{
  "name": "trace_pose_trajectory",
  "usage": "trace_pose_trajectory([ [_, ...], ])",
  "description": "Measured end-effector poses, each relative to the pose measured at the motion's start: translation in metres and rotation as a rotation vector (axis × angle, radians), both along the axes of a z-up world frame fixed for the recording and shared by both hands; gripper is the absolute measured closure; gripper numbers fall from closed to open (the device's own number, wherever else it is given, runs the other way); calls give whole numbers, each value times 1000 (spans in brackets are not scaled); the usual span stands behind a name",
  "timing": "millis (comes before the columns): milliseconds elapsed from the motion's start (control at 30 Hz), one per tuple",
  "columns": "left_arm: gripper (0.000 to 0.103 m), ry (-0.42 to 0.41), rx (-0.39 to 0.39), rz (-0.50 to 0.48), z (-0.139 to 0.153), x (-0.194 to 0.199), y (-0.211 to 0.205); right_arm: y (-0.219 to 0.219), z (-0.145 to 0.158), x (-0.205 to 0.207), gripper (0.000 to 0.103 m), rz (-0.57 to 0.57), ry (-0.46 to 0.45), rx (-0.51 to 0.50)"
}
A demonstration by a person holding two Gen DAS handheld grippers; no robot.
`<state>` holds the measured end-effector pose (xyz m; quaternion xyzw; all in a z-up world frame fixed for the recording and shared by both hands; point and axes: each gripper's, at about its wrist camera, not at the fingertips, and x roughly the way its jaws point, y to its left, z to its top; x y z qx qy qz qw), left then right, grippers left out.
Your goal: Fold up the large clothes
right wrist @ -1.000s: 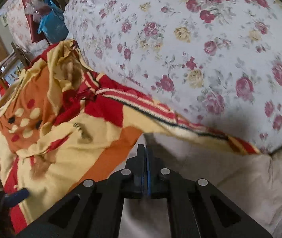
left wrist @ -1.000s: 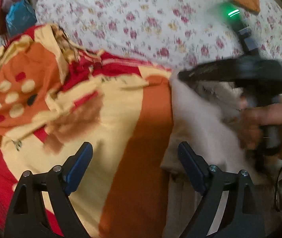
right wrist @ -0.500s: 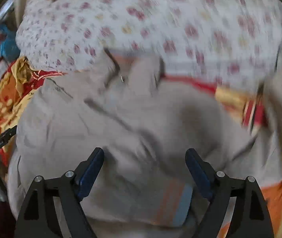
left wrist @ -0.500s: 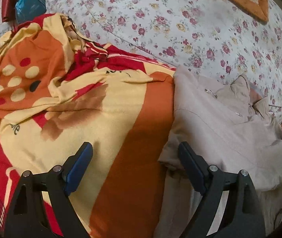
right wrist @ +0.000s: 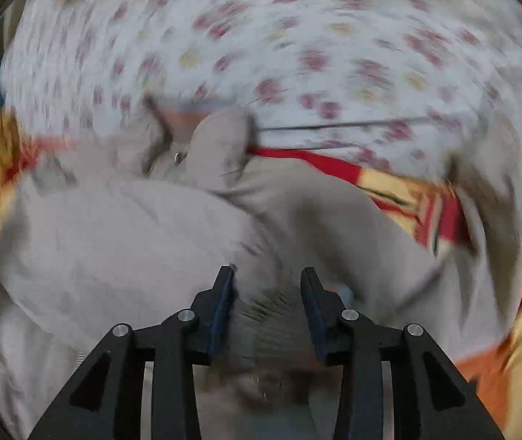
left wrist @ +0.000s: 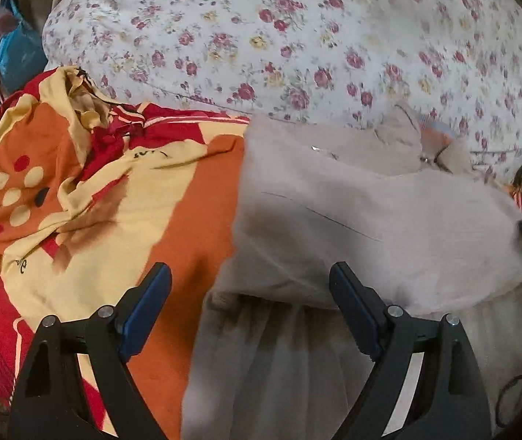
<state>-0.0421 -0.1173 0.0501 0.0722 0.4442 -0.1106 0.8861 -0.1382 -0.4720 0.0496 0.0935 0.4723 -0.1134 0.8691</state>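
Only unreadable dark lettering on the orange-and-yellow sheet (left wrist: 88, 198).

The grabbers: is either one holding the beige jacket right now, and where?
The left gripper is wide open, holding nothing. The right gripper has just been closing around the beige jacket's ribbed cuff, but blur hides whether it pinches it.

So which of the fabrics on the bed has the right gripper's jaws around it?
The plain beige garment: its ribbed hem sits between the right gripper's closing jaws. The orange-red-yellow sheet and the floral cover lie farther off.
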Motion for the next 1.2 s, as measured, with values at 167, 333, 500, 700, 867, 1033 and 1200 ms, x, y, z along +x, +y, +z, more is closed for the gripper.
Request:
trace_pose_trajectory([
  [167,14,61,45,9,-17,10,-8,5,10,-35,62,19,-96,94],
  [333,14,95,29,27,-15,4,-3,12,-28,-5,63,22,23,24],
  [500,14,40,-43,-7,15,-14,3,-21,16,-53,37,-42,-130,147],
  [700,14,-37,-82,-69,28,-24,-16,-102,40,-100,35,-276,-173,81],
  [867,14,24,-100,-97,10,-17,-28,-144,31,-73,36,-309,-235,227],
  [1033,14,22,-53,-108,1,-14,-32,-174,16,-18,38,-300,-221,239],
  [1200,14,30,-76,-114,2,-9,-35,-244,13,-4,35,-577,-215,161],
])
